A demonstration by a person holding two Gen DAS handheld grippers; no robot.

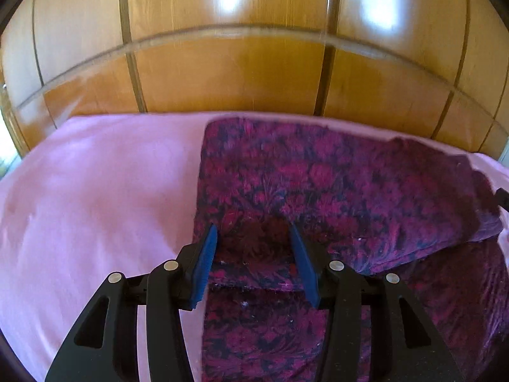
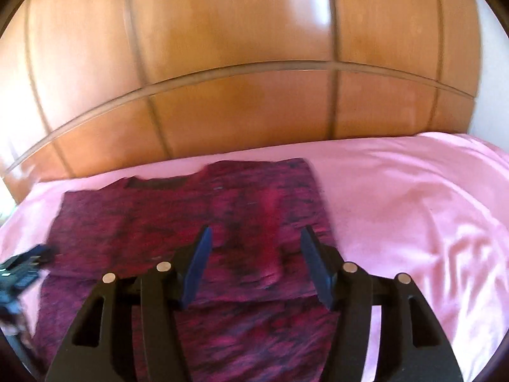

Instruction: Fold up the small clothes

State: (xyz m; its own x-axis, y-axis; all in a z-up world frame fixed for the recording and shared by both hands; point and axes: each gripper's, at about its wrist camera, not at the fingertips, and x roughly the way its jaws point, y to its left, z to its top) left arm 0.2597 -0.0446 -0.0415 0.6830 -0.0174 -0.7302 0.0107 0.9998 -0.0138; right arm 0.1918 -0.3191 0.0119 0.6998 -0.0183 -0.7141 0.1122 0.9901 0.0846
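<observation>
A small magenta and dark floral garment [image 1: 318, 184] lies on the pink bedsheet [image 1: 95, 191], partly folded, with one layer doubled over the lower part. My left gripper [image 1: 253, 232] is open above its left part, empty. In the right wrist view the same garment [image 2: 191, 222] lies flat, its neckline toward the headboard. My right gripper [image 2: 256, 234] is open above the garment's right part, empty. The left gripper [image 2: 19, 270] shows blurred at the left edge of that view.
A wooden panelled headboard [image 1: 238, 73] stands right behind the bed, also in the right wrist view [image 2: 238, 95]. Pink sheet [image 2: 413, 222] stretches to the right of the garment and to its left in the left wrist view.
</observation>
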